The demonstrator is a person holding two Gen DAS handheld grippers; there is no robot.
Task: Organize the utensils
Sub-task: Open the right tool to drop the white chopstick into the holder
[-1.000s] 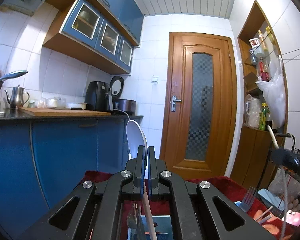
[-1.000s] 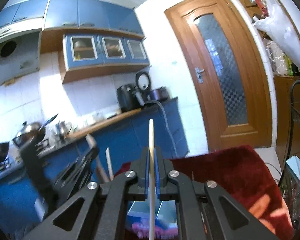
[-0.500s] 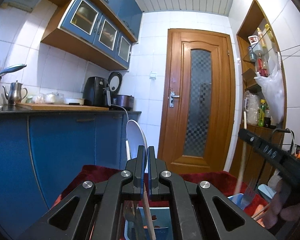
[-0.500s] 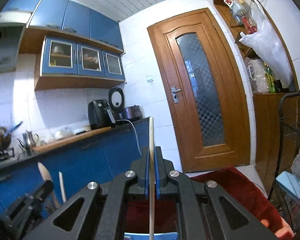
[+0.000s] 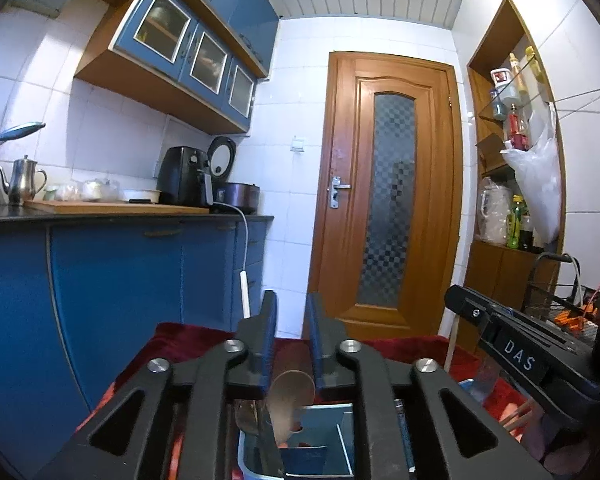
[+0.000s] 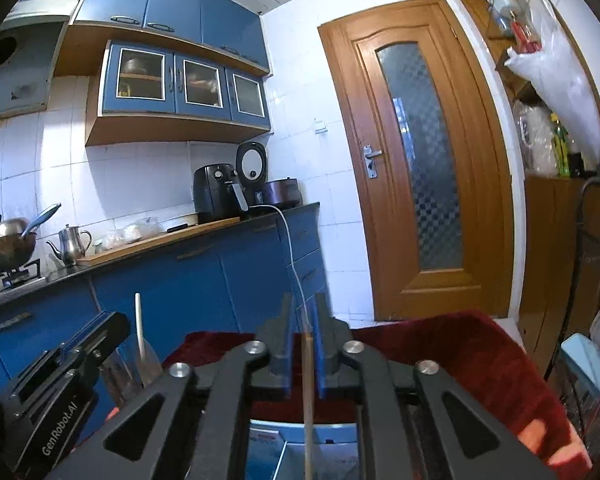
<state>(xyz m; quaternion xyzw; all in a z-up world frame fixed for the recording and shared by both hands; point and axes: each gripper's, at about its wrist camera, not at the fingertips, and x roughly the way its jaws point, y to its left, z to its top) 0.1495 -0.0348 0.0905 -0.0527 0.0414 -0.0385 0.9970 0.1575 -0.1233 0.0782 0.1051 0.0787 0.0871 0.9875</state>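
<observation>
Blue kitchen cabinets (image 5: 112, 276) and a wooden door (image 5: 388, 200) back a red-clothed worktop (image 6: 460, 344). Over its blue organizer bin (image 5: 324, 444), the left hand-held gripper (image 5: 291, 340) is opening, a spoon (image 5: 290, 400) loose below its jaws. The right hand-held gripper (image 6: 303, 344) is opening around a thin chopstick (image 6: 308, 392), pads apart from it.

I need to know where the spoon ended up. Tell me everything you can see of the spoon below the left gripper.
The spoon looks like brownish metal, blurred. Its oval bowl points up, handle running down into the blue container among other utensils. It stands just below the left gripper, whose jaws are opening; nothing is between them.
</observation>
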